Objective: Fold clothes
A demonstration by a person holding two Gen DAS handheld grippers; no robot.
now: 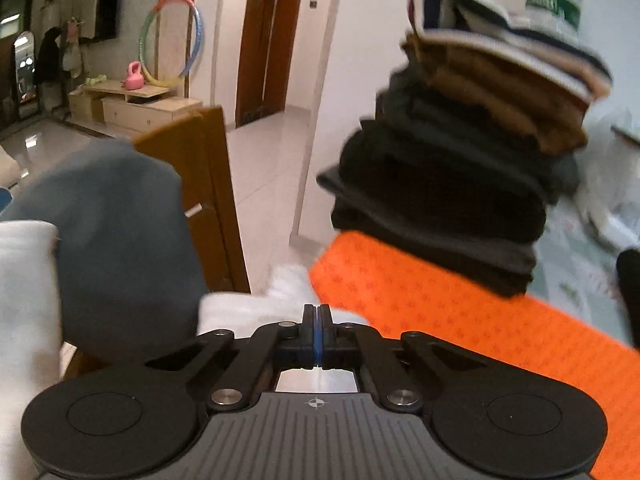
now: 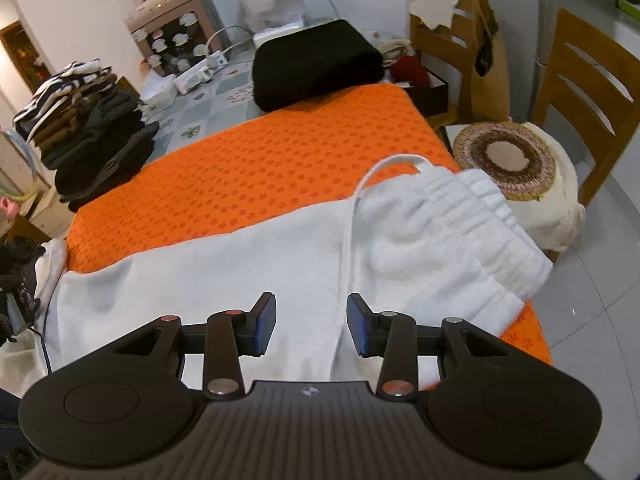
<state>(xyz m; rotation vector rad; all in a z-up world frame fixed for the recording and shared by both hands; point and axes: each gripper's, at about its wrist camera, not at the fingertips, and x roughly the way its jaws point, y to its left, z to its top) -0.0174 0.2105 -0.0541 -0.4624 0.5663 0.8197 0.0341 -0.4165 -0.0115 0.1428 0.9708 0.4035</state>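
Observation:
White sweatpants lie spread across the near side of an orange mat, with the elastic waistband at the right and a drawstring looped over the cloth. My right gripper hovers open just above the pants, and nothing is between its pads. In the left wrist view my left gripper is shut, pads together, with its tips at the edge of the white fabric beside the orange mat. Whether any cloth is pinched is hidden.
A tall stack of folded dark, brown and striped clothes stands on the mat's far left corner. A black folded item lies at the back. Wooden chairs and a round cushion stand at the right. A grey-blue garment drapes at the left.

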